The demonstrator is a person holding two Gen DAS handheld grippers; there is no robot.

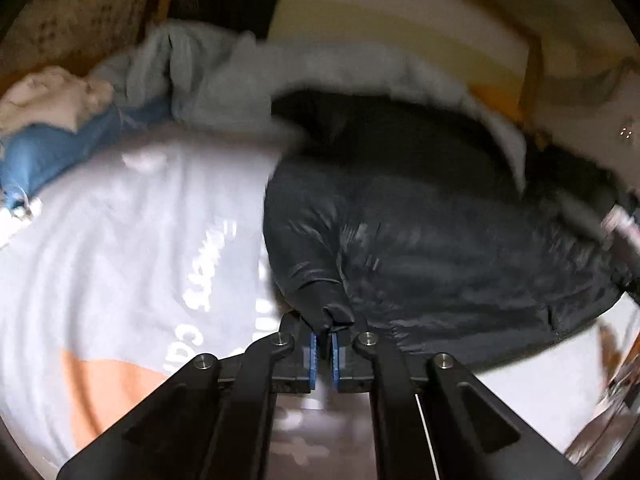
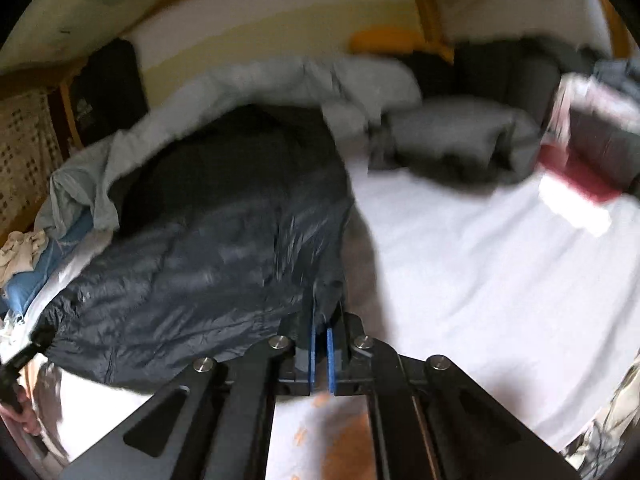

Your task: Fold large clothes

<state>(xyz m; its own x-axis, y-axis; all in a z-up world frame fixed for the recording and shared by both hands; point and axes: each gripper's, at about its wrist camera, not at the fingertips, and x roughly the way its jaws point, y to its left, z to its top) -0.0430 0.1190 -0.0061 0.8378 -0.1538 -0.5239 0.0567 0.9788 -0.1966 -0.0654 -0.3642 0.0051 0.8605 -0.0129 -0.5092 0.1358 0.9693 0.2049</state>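
Observation:
A dark navy puffer jacket [image 1: 420, 232] lies across the white bed; it also shows in the right wrist view [image 2: 224, 232]. My left gripper [image 1: 325, 334] is shut on a corner of the jacket at its near left edge. My right gripper [image 2: 323, 320] is shut on the jacket's near right edge. The jacket hangs stretched between the two grippers, slightly lifted. Both views are motion-blurred.
A grey garment [image 2: 280, 92] lies behind the jacket. A white printed sheet [image 1: 120, 248] covers the bed. Blue and cream clothes [image 1: 60, 132] pile at the left. Grey folded clothes [image 2: 460, 140] and a red-and-white item [image 2: 576, 184] sit at the far right. A wooden bed frame [image 1: 532, 64] is behind.

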